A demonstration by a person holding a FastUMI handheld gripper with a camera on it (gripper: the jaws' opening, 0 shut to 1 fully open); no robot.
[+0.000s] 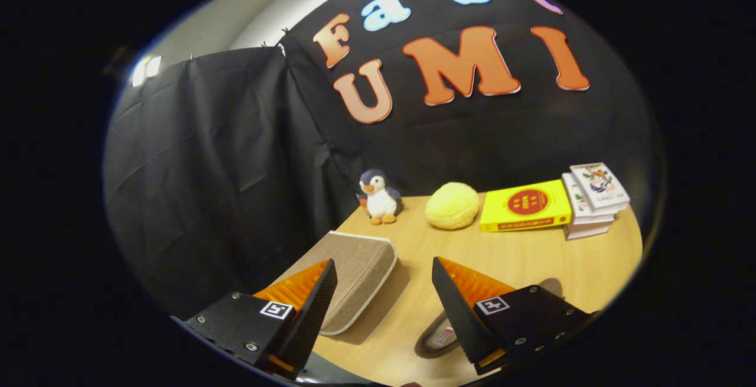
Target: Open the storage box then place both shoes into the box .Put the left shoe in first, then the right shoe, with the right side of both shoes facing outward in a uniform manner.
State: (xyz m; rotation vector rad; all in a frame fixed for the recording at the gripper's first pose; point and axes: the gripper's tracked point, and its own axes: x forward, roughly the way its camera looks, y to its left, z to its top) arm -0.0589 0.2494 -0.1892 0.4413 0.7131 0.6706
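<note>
Storage box [354, 277] lies closed on the table [531, 257], just ahead-left of the gripper [384, 298], whose fingers stand spread, grasping nothing; shoe [440, 334] near right.

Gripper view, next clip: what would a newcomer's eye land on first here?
Probably the tongs, held open above the wooden table with nothing between their fingers. Just ahead of the left finger lies the closed beige storage box. Beyond, along the black cloth wall, stand a small plush penguin, a yellow plush bun, a yellow book and a stack of books.
</note>
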